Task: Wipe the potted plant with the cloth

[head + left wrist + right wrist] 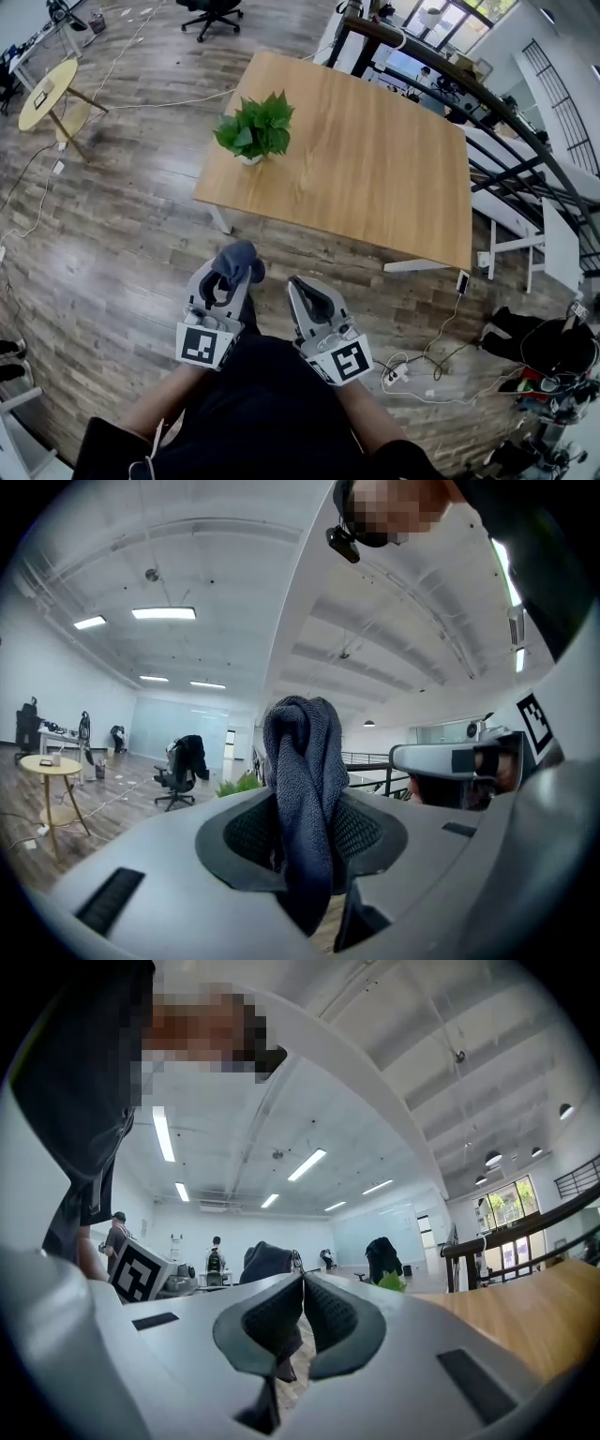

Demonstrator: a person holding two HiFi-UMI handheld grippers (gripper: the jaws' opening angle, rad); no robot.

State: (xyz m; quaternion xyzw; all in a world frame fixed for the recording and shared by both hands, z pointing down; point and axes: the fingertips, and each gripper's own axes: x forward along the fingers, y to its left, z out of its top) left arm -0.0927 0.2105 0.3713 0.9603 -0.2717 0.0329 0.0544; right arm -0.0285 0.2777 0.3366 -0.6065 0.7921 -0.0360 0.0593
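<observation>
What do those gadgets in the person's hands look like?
The left hand-held gripper and right hand-held gripper are pale grey shells with dark dimpled pads. Each carries a cube of black-and-white square markers. The person wears a black top.

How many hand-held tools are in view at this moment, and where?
2. The left tool, low in the head view, is shut on the grey cloth; the right tool sits beside it, shut and empty. Both are over the floor, short of the table.

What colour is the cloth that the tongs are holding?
The cloth is dark blue-grey, knitted-looking. It shows best in the left gripper view.
</observation>
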